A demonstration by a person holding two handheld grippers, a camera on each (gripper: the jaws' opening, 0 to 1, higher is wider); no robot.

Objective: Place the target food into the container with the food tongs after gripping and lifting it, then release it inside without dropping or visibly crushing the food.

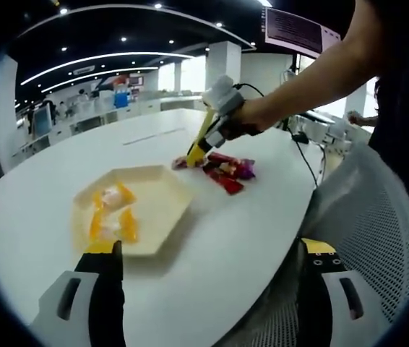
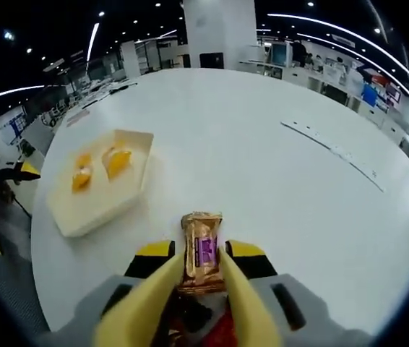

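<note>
Snack pack (image 2: 202, 252) betw. right gripper (image 2: 201, 283) tong fingers (image 2: 237, 289)

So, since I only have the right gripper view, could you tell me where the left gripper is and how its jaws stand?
Observer: The left gripper hangs over the near edge of the white round table, jaws wide apart and holding nothing.
Operator: Thank you. How does the snack pile lie relative to the tray?
Observer: The pile of red and purple wrapped snacks lies just past a far corner of the cream hexagonal tray, apart from it, with your yellow food tongs tipped down at the pile's end.
Operator: Is anything beside the table?
Observer: A white mesh chair stands against its edge.
</note>
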